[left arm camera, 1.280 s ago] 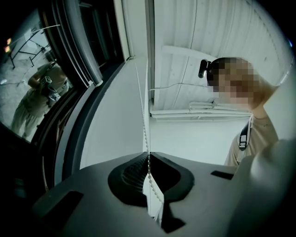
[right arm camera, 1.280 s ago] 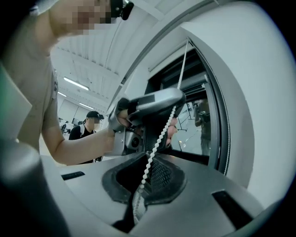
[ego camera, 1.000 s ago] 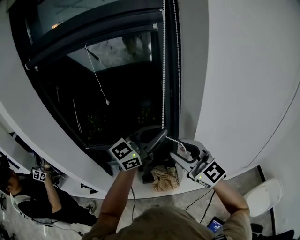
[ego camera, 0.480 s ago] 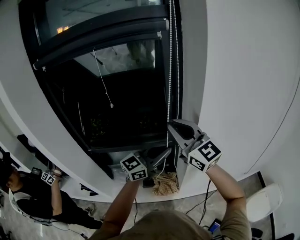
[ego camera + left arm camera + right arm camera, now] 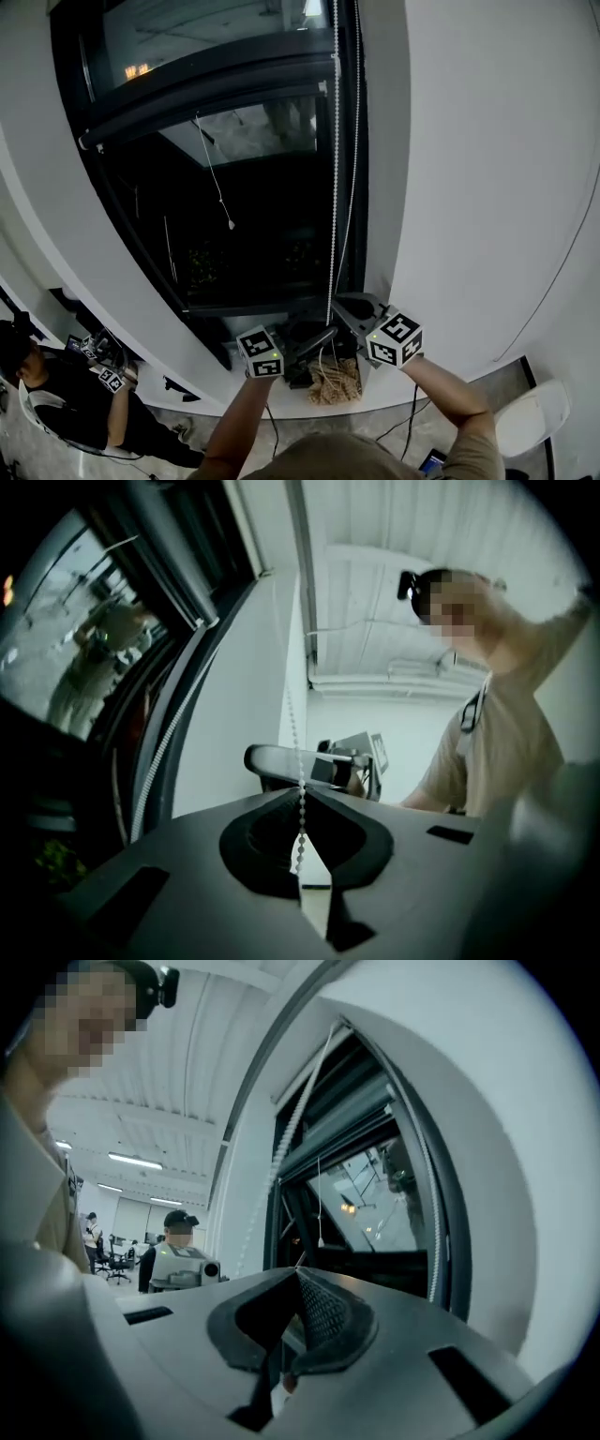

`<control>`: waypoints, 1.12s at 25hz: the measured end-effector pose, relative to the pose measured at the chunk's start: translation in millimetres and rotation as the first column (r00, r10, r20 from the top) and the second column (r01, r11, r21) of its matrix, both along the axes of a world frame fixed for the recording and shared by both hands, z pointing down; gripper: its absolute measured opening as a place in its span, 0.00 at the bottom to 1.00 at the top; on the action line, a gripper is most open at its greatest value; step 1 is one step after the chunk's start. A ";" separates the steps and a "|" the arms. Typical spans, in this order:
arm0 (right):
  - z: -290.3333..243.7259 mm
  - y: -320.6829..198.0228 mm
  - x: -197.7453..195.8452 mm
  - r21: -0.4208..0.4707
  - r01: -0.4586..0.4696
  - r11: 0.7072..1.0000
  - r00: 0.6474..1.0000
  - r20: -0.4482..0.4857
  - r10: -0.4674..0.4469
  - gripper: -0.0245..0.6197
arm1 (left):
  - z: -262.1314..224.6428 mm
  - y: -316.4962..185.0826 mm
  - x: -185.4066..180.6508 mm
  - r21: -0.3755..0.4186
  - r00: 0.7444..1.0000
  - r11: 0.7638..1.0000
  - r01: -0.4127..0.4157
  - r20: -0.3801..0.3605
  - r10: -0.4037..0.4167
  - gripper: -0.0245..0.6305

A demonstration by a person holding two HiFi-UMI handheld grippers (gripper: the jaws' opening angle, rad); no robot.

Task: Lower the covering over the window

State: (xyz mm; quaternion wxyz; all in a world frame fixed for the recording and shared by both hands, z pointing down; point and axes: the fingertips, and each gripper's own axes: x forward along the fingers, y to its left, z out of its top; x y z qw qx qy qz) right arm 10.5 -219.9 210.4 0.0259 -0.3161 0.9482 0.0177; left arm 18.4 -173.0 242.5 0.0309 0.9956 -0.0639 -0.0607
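In the head view the window (image 5: 262,216) is mostly bare. The blind (image 5: 216,37) covers only its top, and the blind's bottom rail (image 5: 206,98) sits high with a thin pull cord (image 5: 217,178) dangling from it. The bead chain (image 5: 335,141) hangs down the right side of the frame to the two grippers, which are low above the sill. The left gripper (image 5: 328,332) has dropped well below where it was a second ago, bringing the chain with it. The right gripper (image 5: 339,302) was gaping beside the chain higher up half a second ago. It now sits just above the left gripper, and its jaws have just been closing. In the left gripper view the jaws are pinched nearly together on the chain (image 5: 298,752), which runs straight up out of the tips past the other gripper just beyond. In the right gripper view the jaws are pressed fully together. A strand of chain climbs toward the blind's housing close beside the tips, but none shows between the pads, so I cannot tell whether it has caught the chain. This looks like the end of one downward pull in a hand-over-hand haul. If the right gripper has missed, it will need to re-grip before the left lets go. Most of the lowering is still to be done.
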 end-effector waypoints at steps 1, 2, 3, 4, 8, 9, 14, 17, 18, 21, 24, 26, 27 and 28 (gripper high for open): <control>-8.7 1.9 8.6 0.033 -0.019 0.999 0.999 0.036 0.018 0.05 | 1.0 1.0 1.5 -0.001 1.000 1.000 -0.004 0.005 0.004 0.07; -24.5 3.6 17.6 0.084 -0.040 0.996 0.996 0.077 0.034 0.05 | -0.2 -1.4 3.7 0.009 1.000 1.000 0.006 0.009 -0.006 0.07; -43.3 6.3 25.8 0.143 -0.058 0.988 0.992 0.115 0.042 0.05 | -1.7 -5.5 6.1 0.022 1.000 1.000 0.020 0.012 -0.021 0.07; -61.8 10.3 32.0 0.199 -0.068 0.978 0.988 0.147 0.039 0.05 | -2.3 -9.4 8.1 0.028 0.999 0.999 0.032 0.011 -0.033 0.07; -111.1 18.8 34.4 0.307 -0.050 0.950 0.982 0.190 -0.010 0.22 | 2.0 -14.4 11.7 0.014 0.999 0.999 0.041 0.000 -0.041 0.07; -118.5 15.2 32.2 0.316 -0.049 0.947 0.983 0.183 -0.010 0.22 | 2.7 -14.4 14.2 0.018 0.999 0.999 0.037 0.003 -0.038 0.07; -134.1 -4.0 24.4 0.289 -0.044 0.956 0.984 0.176 -0.008 0.11 | 12.6 -17.0 24.1 0.047 1.000 0.999 0.018 0.020 -0.019 0.07; -129.0 -13.0 24.7 0.227 -0.041 0.973 0.982 0.186 -0.002 0.07 | 15.8 -19.3 26.3 0.055 1.000 0.998 0.011 0.027 -0.013 0.07; -126.0 -16.1 25.3 0.200 -0.033 0.979 0.981 0.193 -0.006 0.06 | 17.7 -20.2 27.0 0.054 0.999 0.998 0.012 0.036 -0.014 0.07; -108.0 -18.6 28.4 0.144 -0.008 0.990 0.979 0.205 -0.021 0.05 | 23.2 -18.6 24.0 0.034 0.999 0.999 0.000 0.032 -0.001 0.07; -59.8 -12.6 25.1 0.044 0.030 0.999 0.990 0.135 -0.036 0.05 | 17.5 -12.9 15.4 0.000 1.000 1.000 -0.008 -0.012 0.008 0.12; -21.0 -9.4 18.2 -0.039 0.061 0.997 0.995 0.087 -0.058 0.05 | 20.6 -11.9 14.2 0.007 1.000 1.000 0.012 0.007 -0.012 0.14; -4.7 -7.6 15.4 -0.074 0.074 0.995 0.995 0.074 -0.068 0.05 | 24.2 -11.5 15.3 0.008 1.000 1.000 0.021 0.021 -0.021 0.15; 8.6 -5.4 13.2 -0.101 0.084 0.991 0.995 0.063 -0.077 0.05 | 28.4 -11.5 16.9 0.008 0.999 1.000 0.029 0.031 -0.029 0.15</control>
